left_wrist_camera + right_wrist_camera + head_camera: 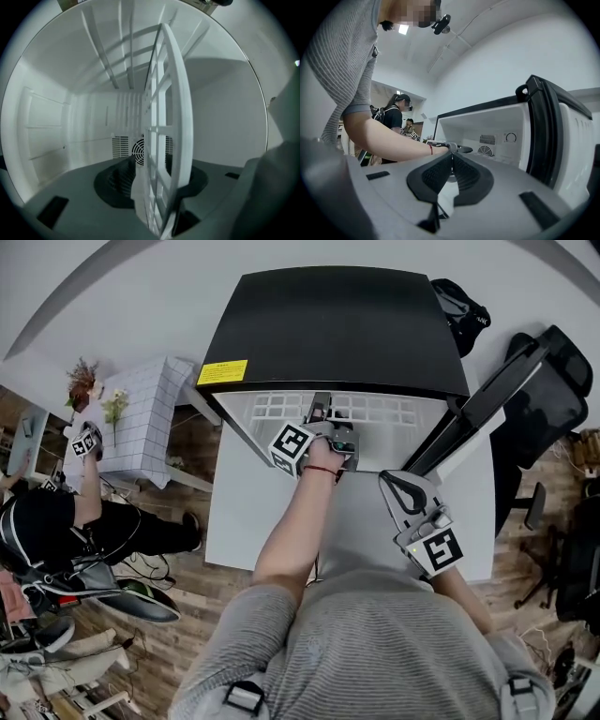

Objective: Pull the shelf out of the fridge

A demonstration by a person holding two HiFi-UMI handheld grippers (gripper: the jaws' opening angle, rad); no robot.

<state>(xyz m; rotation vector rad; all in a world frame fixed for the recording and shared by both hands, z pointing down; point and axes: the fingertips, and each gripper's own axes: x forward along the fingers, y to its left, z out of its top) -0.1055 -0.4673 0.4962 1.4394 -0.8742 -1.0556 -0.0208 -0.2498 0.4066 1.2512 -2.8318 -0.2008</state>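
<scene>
The left tongs [161,197] are clamped on the front rail of the shelf [171,117], a white grid lying inside the open fridge [337,324]. It looks light, stiff and smooth, so that rail seems the right hold. The right tongs [451,164] are pressed together on nothing, short of the fridge.

Your shelf [166,117] looked white plastic, smooth, faintly glossy. Fridge [337,329] top was matt black; liner smooth white plastic. Left gripper [157,190] pads [117,180] were black, ribbed, matt; body grey matt plastic. Your shirt [375,652] was grey ribbed knit. Floor [183,648] was wood planks.
</scene>
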